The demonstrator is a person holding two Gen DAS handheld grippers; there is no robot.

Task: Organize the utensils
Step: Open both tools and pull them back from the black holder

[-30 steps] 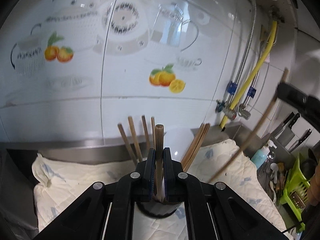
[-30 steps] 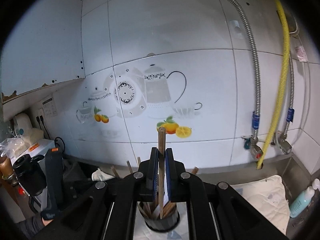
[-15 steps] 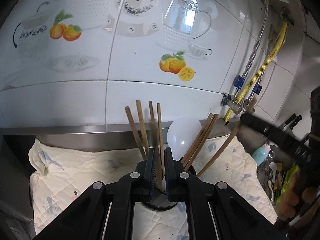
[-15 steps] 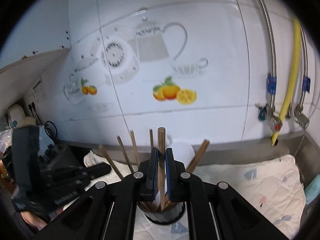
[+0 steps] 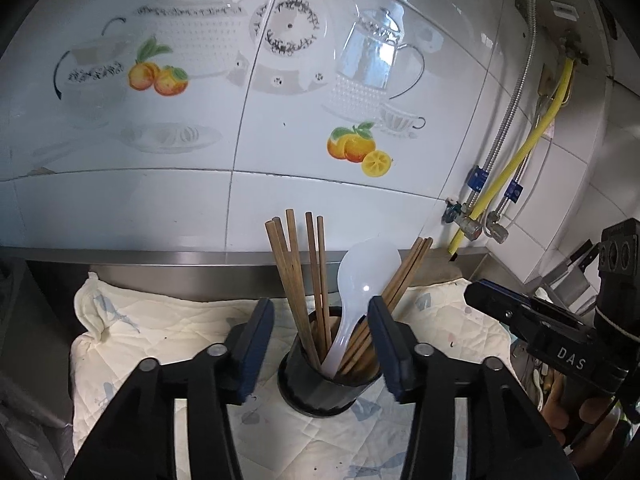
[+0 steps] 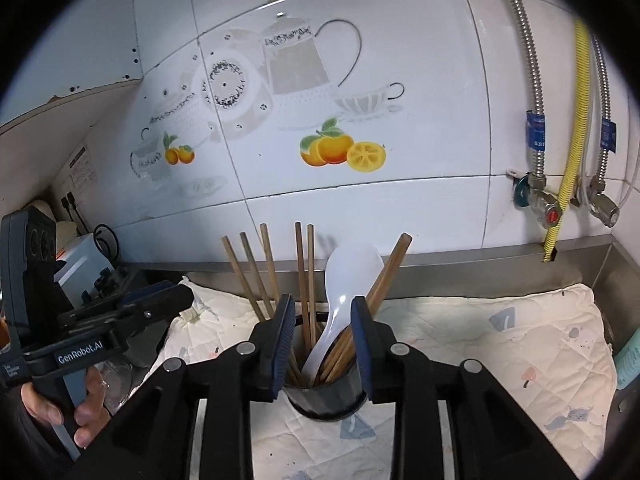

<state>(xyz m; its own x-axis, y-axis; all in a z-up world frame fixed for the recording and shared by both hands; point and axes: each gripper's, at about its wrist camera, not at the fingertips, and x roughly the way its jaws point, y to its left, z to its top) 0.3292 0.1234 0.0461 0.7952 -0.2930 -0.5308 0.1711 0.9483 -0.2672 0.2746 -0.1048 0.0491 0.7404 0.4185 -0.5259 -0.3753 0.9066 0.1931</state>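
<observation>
Grippers spread wide, nothing held: left gripper (image 5: pixel 321 344) with jaws parted to either side of the black holder (image 5: pixel 326 386), right gripper (image 6: pixel 322 338) likewise parted and framing the same holder (image 6: pixel 326 394). No contact visible between any pad and the contents.

Chopsticks (image 5: pixel 296 276) upright in the holder, fanned into two bundles, one leaning left, one leaning right (image 5: pixel 400 280). White spoon (image 5: pixel 360 280) standing bowl-up between the bundles, handle down inside the holder. Holder resting on quilted cloth (image 5: pixel 160 320) in front of the tiled wall (image 5: pixel 240 100).

Step in hand, by judgement: release and clearance after loading the holder.

Recommended procedure:
- Keep both pairs of jaws fully parted during retreat.
- Retreat straight up and back, along the line of the fingers; no sideways sweep.
- Mind the leaning chopstick tips: risk of snagging a pad and tipping the holder.
- Retreat one gripper at a time; both sit close together over the rim.
- Confirm holder upright and spoon settled before seeking further utensils.
</observation>
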